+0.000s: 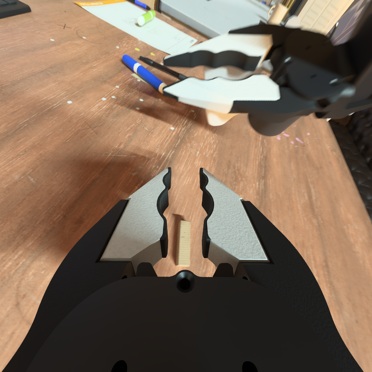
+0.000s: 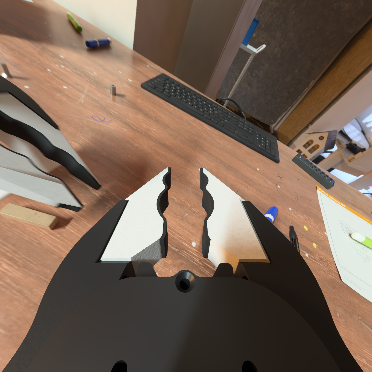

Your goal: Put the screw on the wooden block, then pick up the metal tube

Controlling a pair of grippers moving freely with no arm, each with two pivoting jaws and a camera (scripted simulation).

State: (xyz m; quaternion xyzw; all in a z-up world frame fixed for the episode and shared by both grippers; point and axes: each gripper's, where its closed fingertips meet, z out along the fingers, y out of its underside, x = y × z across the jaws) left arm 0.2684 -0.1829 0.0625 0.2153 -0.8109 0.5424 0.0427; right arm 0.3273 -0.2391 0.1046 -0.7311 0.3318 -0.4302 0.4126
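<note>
The wooden block (image 1: 183, 243) lies flat on the table, seen between my left gripper's (image 1: 185, 171) open, empty fingers, which hover above it. In the right wrist view the block (image 2: 28, 216) sits under the left gripper (image 2: 89, 198) and its visible top is bare. The screw (image 2: 5, 70) stands upright on its head at the far left. The small metal tube (image 2: 113, 89) stands upright farther out on the table. My right gripper (image 2: 185, 171) is open and empty above bare table; it also shows in the left wrist view (image 1: 164, 75), at the upper right.
A blue marker (image 1: 141, 71) and a black pen (image 1: 161, 67) lie by the right gripper's fingertips. A paper sheet (image 1: 141, 30) carries a green-white stick (image 1: 146, 17). A black keyboard (image 2: 211, 112), a dark blue capped object (image 2: 98, 42) and a green pen (image 2: 74, 22) lie farther off.
</note>
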